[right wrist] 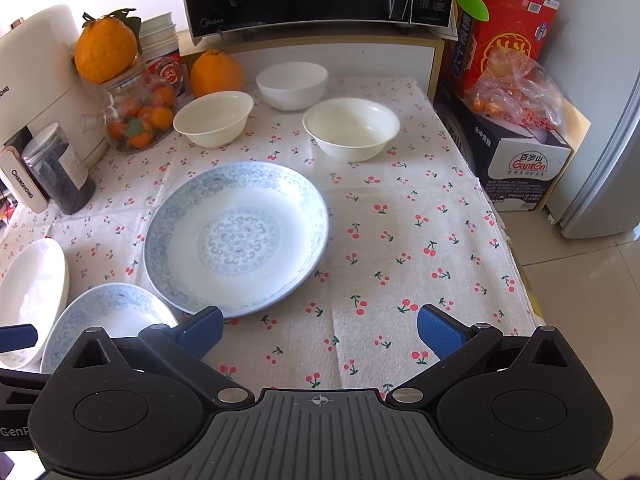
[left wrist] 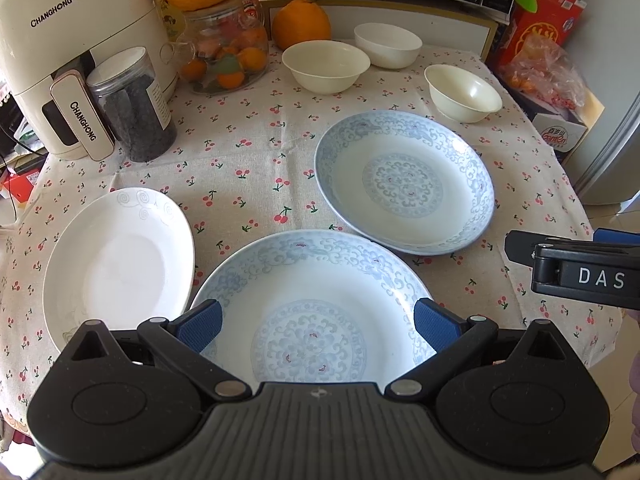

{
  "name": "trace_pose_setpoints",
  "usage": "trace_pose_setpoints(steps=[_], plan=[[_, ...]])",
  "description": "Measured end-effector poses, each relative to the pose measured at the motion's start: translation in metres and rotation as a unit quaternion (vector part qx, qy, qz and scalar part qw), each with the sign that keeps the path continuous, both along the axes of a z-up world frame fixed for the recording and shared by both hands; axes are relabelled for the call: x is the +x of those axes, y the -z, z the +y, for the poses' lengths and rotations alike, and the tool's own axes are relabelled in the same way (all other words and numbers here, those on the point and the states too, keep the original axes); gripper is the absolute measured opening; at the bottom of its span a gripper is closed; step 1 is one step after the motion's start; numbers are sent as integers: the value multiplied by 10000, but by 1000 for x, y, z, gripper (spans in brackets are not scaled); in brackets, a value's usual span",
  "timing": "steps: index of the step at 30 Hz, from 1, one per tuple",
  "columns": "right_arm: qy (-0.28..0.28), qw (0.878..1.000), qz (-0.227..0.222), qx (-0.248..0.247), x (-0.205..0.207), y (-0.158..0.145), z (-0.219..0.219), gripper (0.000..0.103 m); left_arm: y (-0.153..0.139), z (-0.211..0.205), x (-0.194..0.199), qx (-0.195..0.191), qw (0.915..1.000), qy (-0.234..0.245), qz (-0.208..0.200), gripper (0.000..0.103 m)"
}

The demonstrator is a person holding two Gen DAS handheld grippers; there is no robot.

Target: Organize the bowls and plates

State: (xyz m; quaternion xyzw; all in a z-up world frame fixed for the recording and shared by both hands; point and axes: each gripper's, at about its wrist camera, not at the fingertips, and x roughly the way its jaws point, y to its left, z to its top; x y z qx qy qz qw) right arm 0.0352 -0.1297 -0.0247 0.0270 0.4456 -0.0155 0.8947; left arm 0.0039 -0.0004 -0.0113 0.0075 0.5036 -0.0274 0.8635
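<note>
My left claw (left wrist: 318, 322) hung wide open, empty, over the near blue plate (left wrist: 316, 304) at the table's (right wrist: 400, 240) front edge; my right claw (right wrist: 320, 332) gaped empty, seemingly above bare cloth.

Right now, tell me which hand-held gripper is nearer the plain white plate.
Left. The left hand-held gripper hovers beside the plain white plate; the right hand-held gripper sits farther right.

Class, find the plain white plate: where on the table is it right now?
In the left wrist view, the white plate lies at the table's left edge, beside the nearer blue plate.
</note>
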Motion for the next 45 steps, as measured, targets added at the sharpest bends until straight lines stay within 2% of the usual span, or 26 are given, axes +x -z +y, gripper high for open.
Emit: trace_pose_setpoints(steps=[3,8,10,14,17,23,26,28,29,31,32,36,39,42,45], plan=[[1,10000,-60,-19,2,0,-2,103,1,1,2,-32,10000,-4,-52,102],[70,9990,-431,-98,8,-6,-10,103,-4,11,6,-361,9982,-122,-459,103],[46,9986,-536,-19,10,-5,-14,103,-6,15,11,-520,9975,-136,-469,102],[83,9967,-438,676,23,4,-28,103,-5,25,28,-928,9950,-165,-337,102],[261,9880,-371,1473,34,15,-45,103,-1,37,46,-1501,9880,-300,-224,97],[772,9572,-164,2785,51,40,-74,100,12,51,72,-2039,9780,-367,-236,71],[943,9455,-78,3117,56,51,-81,87,22,54,81,-2254,9735,-356,-164,56],[1001,9396,8,3274,60,58,-83,71,27,54,86,-2389,9705,-290,-142,46],[1030,9365,58,3351,61,62,-83,67,28,53,88,-2407,9701,-262,-147,45],[1081,9325,130,3443,63,69,-84,51,31,52,92,-2409,9702,-222,-158,39],[1131,9308,169,3471,65,74,-85,48,33,51,93,-2409,9702,-221,-149,37],[1271,9254,275,3559,69,85,-84,30,42,47,99,-2316,9724,-286,-41,17],[1277,9230,311,3615,71,90,-82,13,50,44,101,-2230,9743,-324,42,12],[1260,9293,280,3461,74,87,-77,10,49,43,102,-2070,9777,-356,-28,6],[1211,9352,237,3320,77,84,-73,9,48,45,102,-2028,9784,-394,-80,5]])
